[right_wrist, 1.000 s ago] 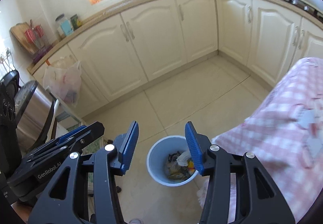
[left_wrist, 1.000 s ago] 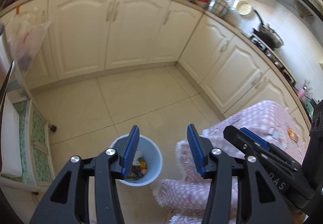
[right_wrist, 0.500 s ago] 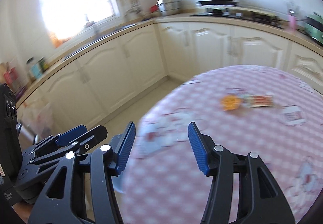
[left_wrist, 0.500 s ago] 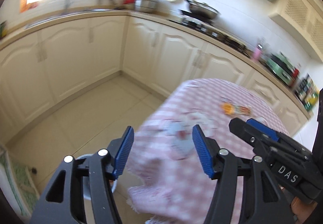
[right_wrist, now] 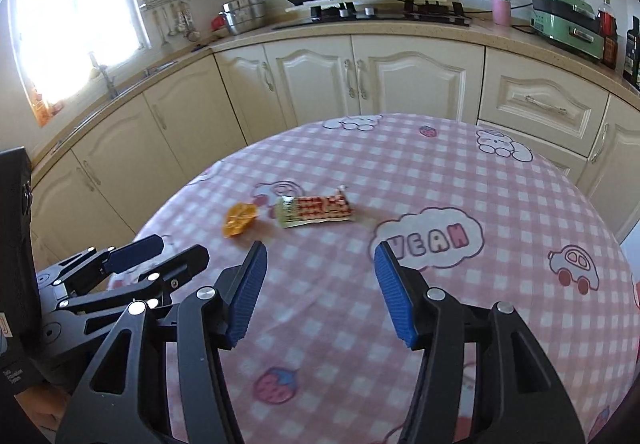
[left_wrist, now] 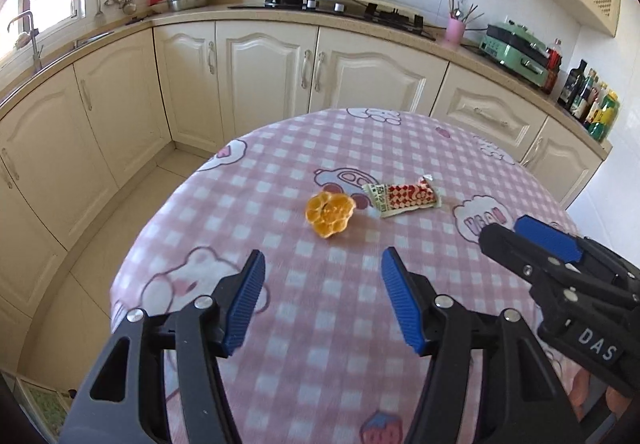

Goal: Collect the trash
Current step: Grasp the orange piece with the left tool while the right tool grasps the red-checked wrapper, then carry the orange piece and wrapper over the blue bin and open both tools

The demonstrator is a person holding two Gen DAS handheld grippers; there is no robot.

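Orange peel [left_wrist: 330,214] lies ahead of both spread, empty hand-held grippers.

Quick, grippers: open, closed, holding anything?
Left gripper: open, empty, above the table.
Right gripper: open, empty, above the table.

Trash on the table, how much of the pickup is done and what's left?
Nothing collected shows in these views. Both claws, left and right, hang open and empty above the pink tablecloth. Left to pick up: the orange peel and the snack wrapper beside it.
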